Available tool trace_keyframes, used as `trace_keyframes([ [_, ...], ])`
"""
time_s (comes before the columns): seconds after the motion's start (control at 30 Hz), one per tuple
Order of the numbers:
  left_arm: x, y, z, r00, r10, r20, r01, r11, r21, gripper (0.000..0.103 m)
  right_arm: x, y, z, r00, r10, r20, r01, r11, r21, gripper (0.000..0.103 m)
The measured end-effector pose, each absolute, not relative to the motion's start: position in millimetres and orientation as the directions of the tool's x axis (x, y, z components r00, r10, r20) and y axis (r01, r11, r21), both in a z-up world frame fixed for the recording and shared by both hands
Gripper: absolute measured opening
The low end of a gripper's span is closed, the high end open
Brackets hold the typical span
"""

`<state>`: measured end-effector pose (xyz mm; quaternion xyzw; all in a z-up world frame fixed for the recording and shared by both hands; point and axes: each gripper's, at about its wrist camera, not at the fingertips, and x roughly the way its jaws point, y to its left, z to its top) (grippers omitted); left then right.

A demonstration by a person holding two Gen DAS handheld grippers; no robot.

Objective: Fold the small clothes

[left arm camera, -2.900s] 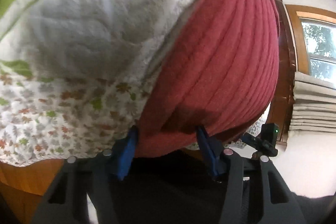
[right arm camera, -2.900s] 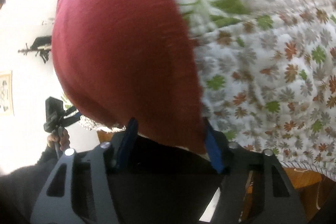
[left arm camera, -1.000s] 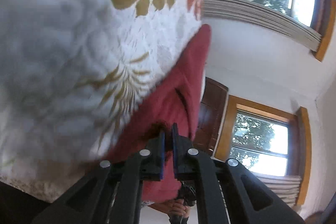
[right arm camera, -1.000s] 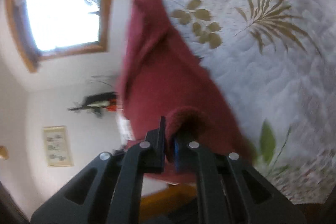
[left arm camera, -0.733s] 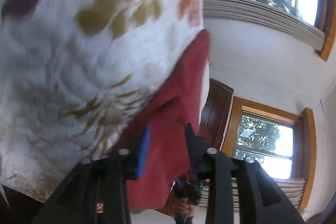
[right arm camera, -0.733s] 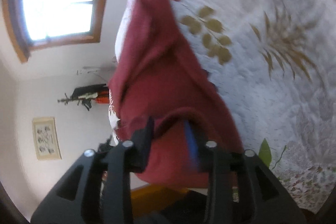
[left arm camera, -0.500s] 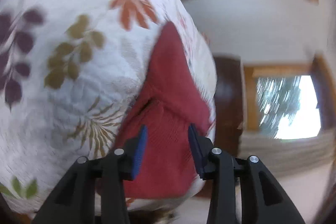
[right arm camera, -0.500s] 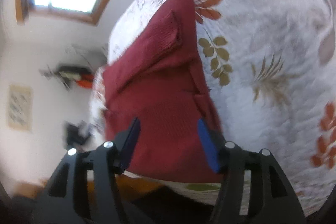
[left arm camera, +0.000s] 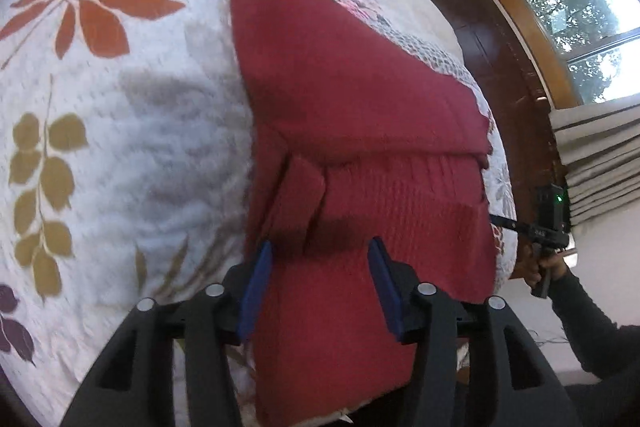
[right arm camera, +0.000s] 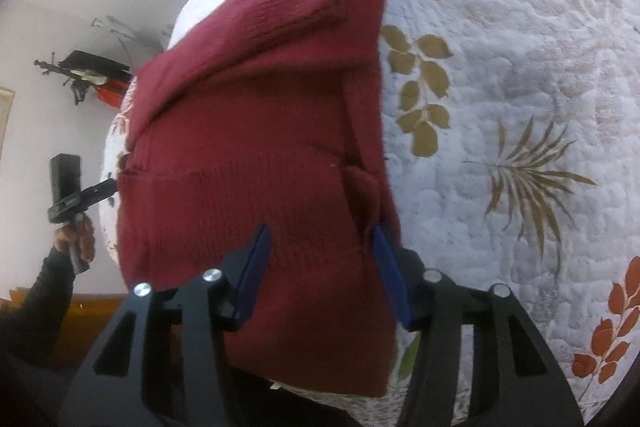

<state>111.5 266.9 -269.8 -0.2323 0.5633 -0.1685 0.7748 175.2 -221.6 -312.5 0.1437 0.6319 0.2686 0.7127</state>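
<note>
Nearest the left wrist camera, the left gripper [left arm camera: 318, 259] was seen with its jaws spread and nothing pinched, poised over the near hem of the dark red knitted sweater [left arm camera: 360, 115]. The right gripper [right arm camera: 320, 247] was likewise spread and empty above the same hem. The sweater was laid on the leaf-printed quilt [right arm camera: 520, 67], its far part doubled over towards the near edge. For a neat next fold, each near corner would best be pinched through all layers and both carried evenly. Beyond, a window [left arm camera: 588, 27] was visible.
</note>
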Motion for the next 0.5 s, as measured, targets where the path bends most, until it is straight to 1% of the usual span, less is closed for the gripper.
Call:
trace_keyframes([
  [0.03, 111, 267, -270, 0.304, -0.497, -0.813, -0.003, 0.852, -0.523, 0.057, 174, -221, -309, 0.058, 0.571, -0.819, -0.206, 0.809, 0.550, 0.046],
  [0.1, 117, 272, -270, 0.316, -0.458, -0.831, -0.012, 0.874, -0.487, 0.068, 170, -221, -298, 0.060, 0.595, -0.802, -0.221, 0.791, 0.570, 0.043],
  [0.17, 116, 271, -266, 0.337, -0.456, -0.824, -0.021, 0.871, -0.491, 0.072, 167, -219, -293, 0.064, 0.591, -0.804, -0.245, 0.791, 0.561, 0.043],
  [0.23, 116, 268, -261, 0.326, -0.480, -0.815, -0.001, 0.862, -0.508, 0.072, 166, -219, -295, 0.065, 0.575, -0.816, -0.254, 0.800, 0.544, 0.043],
  [0.3, 119, 256, -258, 0.312, -0.478, -0.821, 0.048, 0.871, -0.488, 0.072, 166, -223, -298, 0.070, 0.548, -0.834, -0.259, 0.817, 0.515, 0.043],
  [0.4, 118, 248, -255, 0.309, -0.457, -0.834, 0.076, 0.886, -0.457, 0.072, 167, -225, -301, 0.098, 0.523, -0.847, -0.251, 0.836, 0.488, 0.043],
  [0.5, 121, 242, -253, 0.313, -0.456, -0.833, 0.087, 0.887, -0.453, 0.066, 167, -229, -308, 0.092, 0.504, -0.859, -0.265, 0.844, 0.467, 0.043],
])
